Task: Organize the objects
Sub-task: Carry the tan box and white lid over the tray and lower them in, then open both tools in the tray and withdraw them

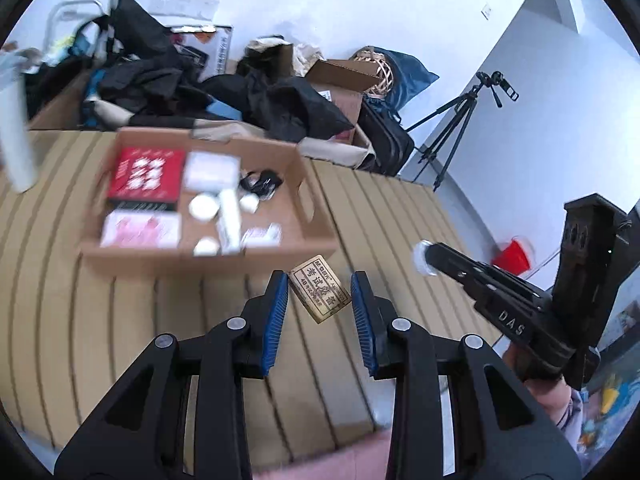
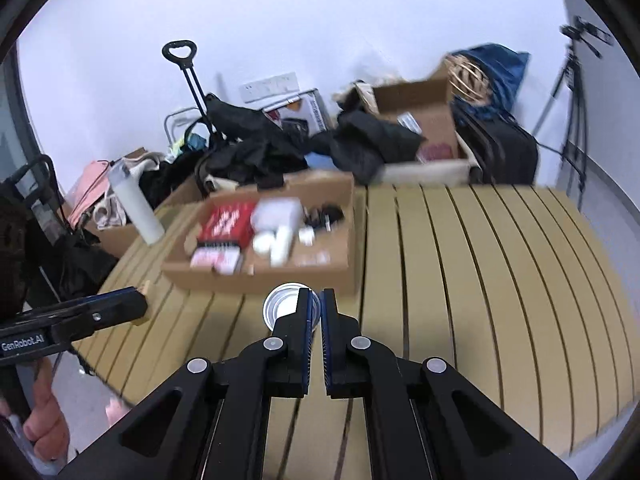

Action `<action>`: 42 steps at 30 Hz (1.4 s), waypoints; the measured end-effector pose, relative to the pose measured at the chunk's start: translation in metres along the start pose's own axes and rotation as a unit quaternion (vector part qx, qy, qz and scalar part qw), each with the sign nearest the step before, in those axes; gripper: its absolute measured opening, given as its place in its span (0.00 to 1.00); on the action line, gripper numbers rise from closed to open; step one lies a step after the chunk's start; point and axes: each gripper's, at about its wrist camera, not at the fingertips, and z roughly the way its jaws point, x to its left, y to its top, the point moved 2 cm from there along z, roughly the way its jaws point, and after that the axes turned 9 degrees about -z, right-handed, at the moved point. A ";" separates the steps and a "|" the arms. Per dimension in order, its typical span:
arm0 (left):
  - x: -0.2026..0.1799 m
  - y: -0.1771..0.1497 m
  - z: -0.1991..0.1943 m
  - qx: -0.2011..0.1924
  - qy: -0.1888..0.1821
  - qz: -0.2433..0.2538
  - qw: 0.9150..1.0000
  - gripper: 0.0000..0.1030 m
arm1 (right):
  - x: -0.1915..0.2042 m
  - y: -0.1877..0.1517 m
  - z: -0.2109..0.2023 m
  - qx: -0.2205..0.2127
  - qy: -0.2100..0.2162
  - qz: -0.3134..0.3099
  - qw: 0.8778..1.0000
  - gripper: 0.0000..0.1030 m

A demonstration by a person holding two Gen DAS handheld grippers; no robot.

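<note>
**Round lid pinched by its edge; gold box not yet gripped**

- Right tool [image 2: 316, 312]: blue pads nearly together, pinching a small round silvery thing, probably a jar lid or cap [image 2: 286, 308], by its right edge. Most of the disc sticks out to the left of the pads. In the left wrist view the same piece shows as a white disc at the tip of the right tool [image 1: 424, 262], carried above the bench.
- Left tool [image 1: 320, 304]: spread wide, holding nothing. A small gold box with printed characters [image 1: 320, 288] sits between the pads, lying on the slatted bench [image 1: 400, 216], turned at an angle to them. Contact cannot be told; it looks apart on both sides.
- Cardboard box [image 1: 308, 200] stands just beyond the gold box, open top, already holding a red packet, white jars and a tube. Likely the destination for both items.
- Both views are motion-blurred, so detail is soft.

Risks, as judged from here:
- The off-centre pinch on the lid leaves it free to pivot or slip out. If dropped on edge, it could roll along the slats or off the bench.
- Closing on the skewed gold box would load its corners first. It may twist, skid on the smooth slats or pop out forward against the carton wall.
- The two tools are near each other in front of the carton; reaching in together invites a knock.
- The carton's near wall is a lip to clear; a low approach could shove the carton.
</note>
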 end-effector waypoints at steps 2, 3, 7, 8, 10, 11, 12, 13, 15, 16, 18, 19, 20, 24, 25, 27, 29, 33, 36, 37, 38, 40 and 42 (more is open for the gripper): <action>0.010 0.019 0.031 0.024 -0.005 -0.017 1.000 0.28 | -0.003 0.029 0.034 0.010 0.006 -0.011 1.000 0.05; 0.016 0.029 0.052 0.042 -0.003 -0.029 0.999 0.28 | -0.003 0.037 0.050 0.020 0.009 -0.014 1.000 0.05; 0.040 0.050 0.114 0.087 0.009 -0.057 0.995 0.28 | -0.006 0.051 0.119 0.074 0.015 -0.015 0.997 0.05; 0.044 0.053 0.125 0.091 0.014 -0.059 0.994 0.28 | -0.006 0.050 0.132 0.085 0.011 -0.017 0.996 0.05; 0.049 0.058 0.145 0.097 0.027 -0.059 0.993 0.29 | -0.008 0.045 0.157 0.104 0.015 -0.016 0.994 0.05; 0.053 0.062 0.155 0.098 0.044 -0.060 0.992 0.35 | -0.008 0.041 0.167 0.114 0.018 -0.017 0.993 0.05; 0.055 0.064 0.160 0.101 0.053 -0.061 0.992 0.43 | -0.008 0.038 0.174 0.121 0.017 -0.020 0.992 0.05; 0.056 0.068 0.162 0.104 0.052 -0.059 0.992 0.45 | -0.010 0.035 0.178 0.125 0.014 -0.022 0.992 0.06; 0.056 0.074 0.159 0.098 0.045 -0.056 0.993 0.51 | -0.014 0.032 0.183 0.132 0.012 -0.029 0.991 0.07; 0.056 0.076 0.154 0.091 0.046 -0.053 0.993 0.55 | -0.017 0.033 0.183 0.132 0.012 -0.026 0.991 0.08; 0.056 0.077 0.139 0.077 0.052 -0.050 0.994 0.63 | -0.024 0.037 0.176 0.124 0.009 -0.015 0.992 0.11; 0.054 0.075 0.129 0.074 0.056 -0.045 0.995 0.63 | -0.027 0.039 0.172 0.122 0.006 -0.009 0.993 0.13; 0.053 0.075 0.122 0.077 0.059 -0.038 0.995 0.64 | -0.028 0.041 0.168 0.120 0.005 -0.003 0.993 0.14; 0.044 0.075 0.067 0.054 0.103 0.001 0.993 0.81 | -0.027 0.052 0.136 0.118 -0.001 0.000 0.993 0.17; 0.041 0.075 0.050 0.044 0.125 0.015 0.991 0.83 | -0.025 0.054 0.126 0.116 -0.001 -0.003 0.993 0.17; 0.038 0.074 0.022 0.040 0.158 0.033 0.986 0.95 | -0.021 0.060 0.102 0.115 0.012 -0.014 0.993 0.20; 0.041 0.072 -0.014 0.037 0.191 0.037 0.980 0.97 | -0.015 0.062 0.084 0.130 0.039 -0.035 0.990 0.33; 0.056 0.057 -0.083 0.000 0.254 0.033 0.967 1.00 | -0.009 0.054 0.033 0.142 0.045 -0.075 0.986 0.90; 0.062 0.037 -0.123 -0.023 0.276 0.031 0.960 1.00 | -0.010 0.044 -0.007 0.126 0.039 -0.071 0.989 0.90; 0.061 0.030 -0.132 -0.026 0.276 0.034 0.960 1.00 | -0.010 0.041 -0.016 0.124 0.037 -0.065 0.989 0.90; 0.059 0.022 -0.141 -0.029 0.274 0.041 0.960 1.00 | -0.010 0.039 -0.023 0.123 0.031 -0.060 0.990 0.90; 0.053 0.011 -0.155 -0.038 0.278 0.046 0.959 1.00 | -0.008 0.032 -0.034 0.124 0.011 -0.056 0.991 0.90; 0.048 0.001 -0.171 -0.050 0.269 0.043 0.961 1.00 | -0.002 0.025 -0.045 0.123 0.007 -0.051 0.991 0.90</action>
